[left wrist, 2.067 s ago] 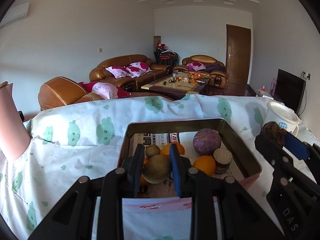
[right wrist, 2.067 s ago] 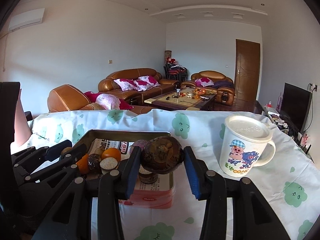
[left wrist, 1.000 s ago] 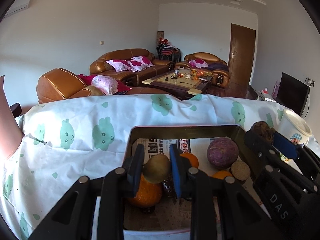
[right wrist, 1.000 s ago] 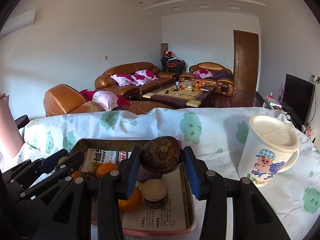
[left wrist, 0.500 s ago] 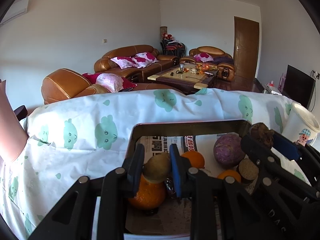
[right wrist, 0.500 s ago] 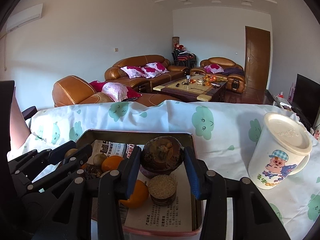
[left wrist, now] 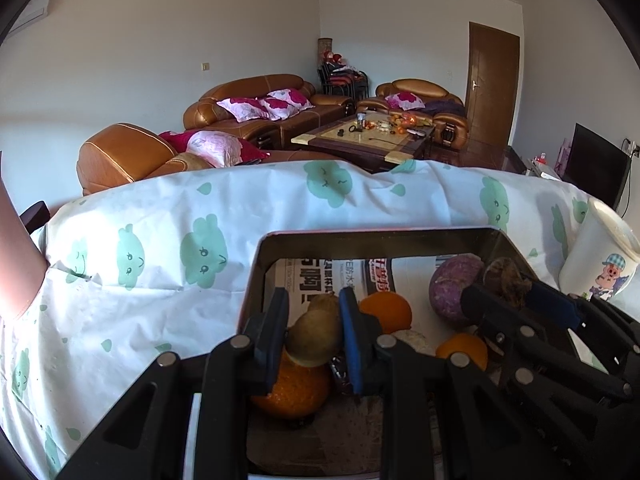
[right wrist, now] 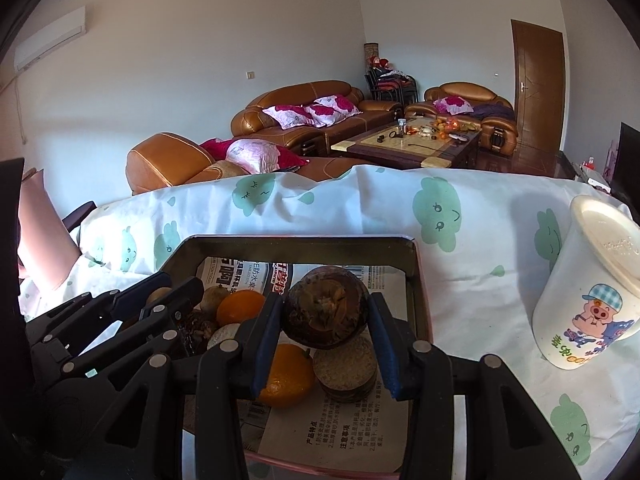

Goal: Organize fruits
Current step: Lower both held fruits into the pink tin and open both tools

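Observation:
A metal box [left wrist: 376, 240] lined with newspaper stands on the table and holds oranges [left wrist: 386, 312], a purple round fruit [left wrist: 454, 284] and other fruits. My left gripper [left wrist: 314, 334] is shut on a small brown-green fruit [left wrist: 314, 338] over the box's left near part, above a large orange [left wrist: 292, 392]. My right gripper [right wrist: 326, 316] is shut on a dark brown round fruit [right wrist: 326, 310] over the box [right wrist: 412, 248], above an orange [right wrist: 286, 376] and a cut brown disc [right wrist: 346, 364]. It also shows in the left wrist view [left wrist: 520, 292].
A white lidded mug with a pig cartoon [right wrist: 588, 284] stands on the table right of the box. The table wears a white cloth with green clouds [left wrist: 160, 248]. A pink object [left wrist: 16, 264] stands at the far left. Sofas and a coffee table lie beyond.
Both grippers have moved forward over the box with their fruits and have come lower into it. Neither grip has changed.

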A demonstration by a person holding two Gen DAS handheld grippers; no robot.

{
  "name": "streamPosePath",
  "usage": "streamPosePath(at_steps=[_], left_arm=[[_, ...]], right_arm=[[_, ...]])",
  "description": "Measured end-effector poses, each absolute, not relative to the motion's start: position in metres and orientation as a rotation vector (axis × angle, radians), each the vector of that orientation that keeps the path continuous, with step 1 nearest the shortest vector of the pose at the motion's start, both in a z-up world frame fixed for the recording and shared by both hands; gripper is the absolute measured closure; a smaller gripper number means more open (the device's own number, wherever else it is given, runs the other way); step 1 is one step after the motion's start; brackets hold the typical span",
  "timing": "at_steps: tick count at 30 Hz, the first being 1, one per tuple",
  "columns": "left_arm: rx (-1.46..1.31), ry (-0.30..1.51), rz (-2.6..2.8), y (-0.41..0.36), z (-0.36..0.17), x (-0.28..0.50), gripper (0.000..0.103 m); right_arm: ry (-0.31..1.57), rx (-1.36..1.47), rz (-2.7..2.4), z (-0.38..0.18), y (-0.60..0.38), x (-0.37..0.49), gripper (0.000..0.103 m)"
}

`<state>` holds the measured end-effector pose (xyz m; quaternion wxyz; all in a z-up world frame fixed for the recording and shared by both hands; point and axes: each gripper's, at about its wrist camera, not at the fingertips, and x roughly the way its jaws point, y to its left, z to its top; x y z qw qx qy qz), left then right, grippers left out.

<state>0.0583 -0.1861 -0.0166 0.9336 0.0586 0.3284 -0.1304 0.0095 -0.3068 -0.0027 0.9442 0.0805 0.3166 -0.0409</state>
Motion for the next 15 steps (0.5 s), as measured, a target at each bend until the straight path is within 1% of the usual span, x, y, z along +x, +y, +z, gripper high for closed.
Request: streamPosePath(at_steps=[8, 9, 10, 12, 14, 15], left_arm=[[0.118, 0.672, -0.267, -0.186, -0.017, 0.057, 0.075], [0.117, 0.666, -0.264, -0.185, -0.016, 0.056, 0.074], [0.116, 0.654, -0.259, -0.185, -0.015, 0.053, 0.071], [0.106, 0.622, -0.239, -0.182, -0.012, 0.049, 0.059], [0.087, 0.605, -0.212, -0.176, -0.011, 0.044, 0.029], [0.076, 0.595, -0.202, -0.173, -0.01, 0.042, 0.023]], right_arm=[[0.661, 0.226, -0.015, -0.006, -0.313, 0.011, 0.057], [0.658, 0.237, -0.004, -0.006, -0.314, 0.01, 0.057], [0.653, 0.242, 0.001, -0.005, -0.315, 0.008, 0.057], [0.642, 0.241, 0.004, -0.002, -0.314, 0.005, 0.057], [0.608, 0.249, 0.001, 0.003, -0.315, -0.001, 0.057], [0.586, 0.26, 0.0, 0.005, -0.317, -0.005, 0.056]])
